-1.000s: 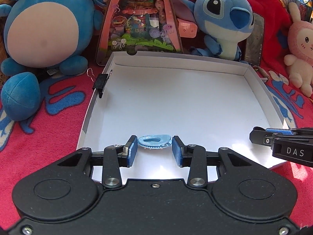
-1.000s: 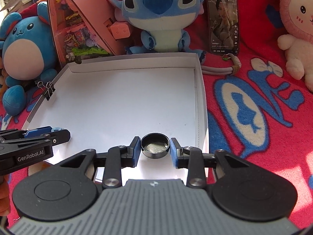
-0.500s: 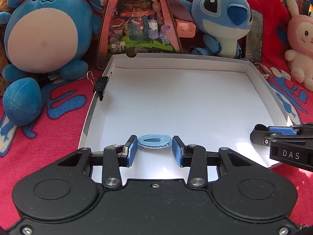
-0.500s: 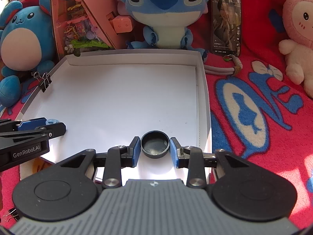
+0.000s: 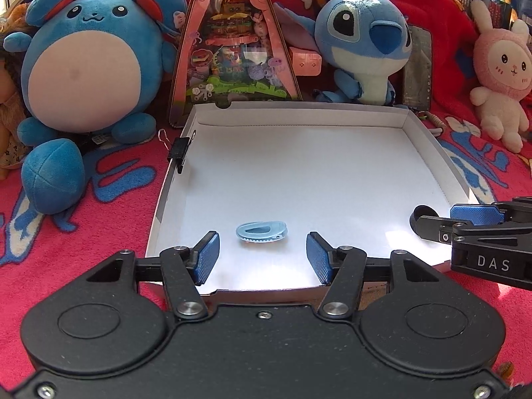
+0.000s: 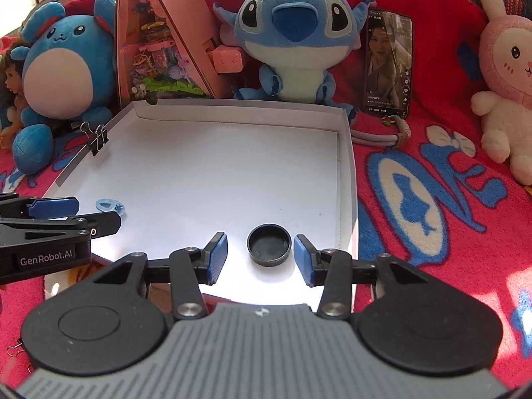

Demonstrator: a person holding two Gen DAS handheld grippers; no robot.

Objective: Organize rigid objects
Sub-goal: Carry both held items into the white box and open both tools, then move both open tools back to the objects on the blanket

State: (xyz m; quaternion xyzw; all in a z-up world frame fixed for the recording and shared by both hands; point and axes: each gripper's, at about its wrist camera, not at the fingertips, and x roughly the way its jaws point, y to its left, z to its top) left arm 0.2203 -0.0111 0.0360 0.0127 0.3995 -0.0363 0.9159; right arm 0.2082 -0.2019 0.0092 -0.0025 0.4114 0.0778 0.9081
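Observation:
A shallow white cardboard tray (image 5: 299,166) (image 6: 345,179) lies on the red blanket. A small light-blue hair clip (image 5: 261,231) (image 6: 109,206) rests on the tray floor near its front edge, between the spread pads of my left gripper (image 5: 262,257); the jaws are opening and touch nothing. A round black cap (image 6: 269,245) (image 5: 422,214), hollow side up, sits near the tray's front right corner between the pads of my right gripper (image 6: 261,259), whose jaws are also opening, clear of the cap. Each gripper shows at the edge of the other's view.
A black binder clip (image 5: 179,151) (image 6: 98,139) grips the tray's left wall. Behind the tray stand a round blue plush (image 5: 83,79), a pink triangular toy box (image 5: 232,50), a blue Stitch plush (image 6: 296,40), a phone (image 6: 387,63) and a pink bunny plush (image 6: 508,93).
Both grippers have opened: the left let go of the hair clip and the right let go of the black cap. Both things now lie free on the tray floor.

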